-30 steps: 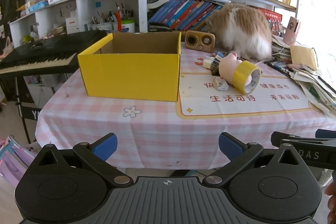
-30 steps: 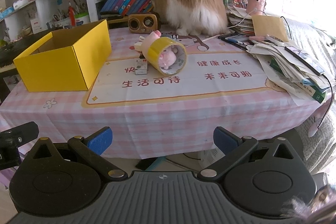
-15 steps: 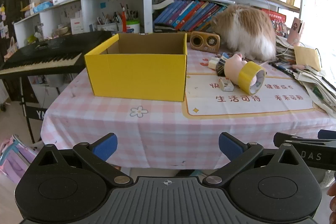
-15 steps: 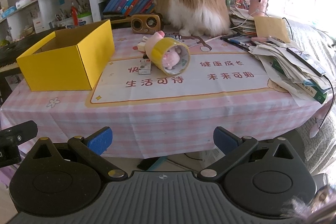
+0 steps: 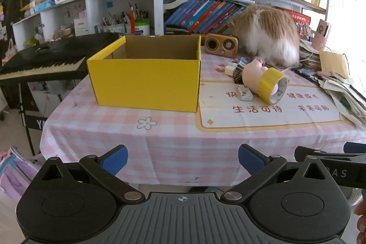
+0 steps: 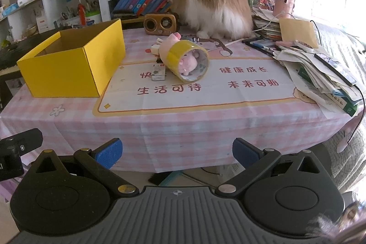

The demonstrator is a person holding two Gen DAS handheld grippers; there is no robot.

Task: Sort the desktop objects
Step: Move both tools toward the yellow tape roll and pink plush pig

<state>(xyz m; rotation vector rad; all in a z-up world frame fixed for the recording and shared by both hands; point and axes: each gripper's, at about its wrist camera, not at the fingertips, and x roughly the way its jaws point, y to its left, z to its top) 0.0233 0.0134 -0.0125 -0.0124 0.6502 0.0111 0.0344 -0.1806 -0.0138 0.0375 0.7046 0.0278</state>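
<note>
Tape roll point(image 6: 188, 62) with the pink pig toy point(image 6: 188, 63) pushed through it lies at my 12 o'clock on the mat, just right of the yellow box point(image 6: 71, 65). My right gripper point(image 6: 176, 151) and left gripper point(image 5: 181, 158) are both spread wide and hold nothing. I think the right one should come from above and pinch the roll's rim, well apart from the cat point(image 6: 215, 8) at 1 o'clock.

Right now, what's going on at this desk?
A person holds two grippers short of the table; the left gripper and right gripper are both open and empty. Nothing is picked yet. The yellow box shows nothing inside from these angles. The yellow tape roll, with a pink pig toy poking through it, lies on the mat beside a small eraser. A cat sits behind.
</note>
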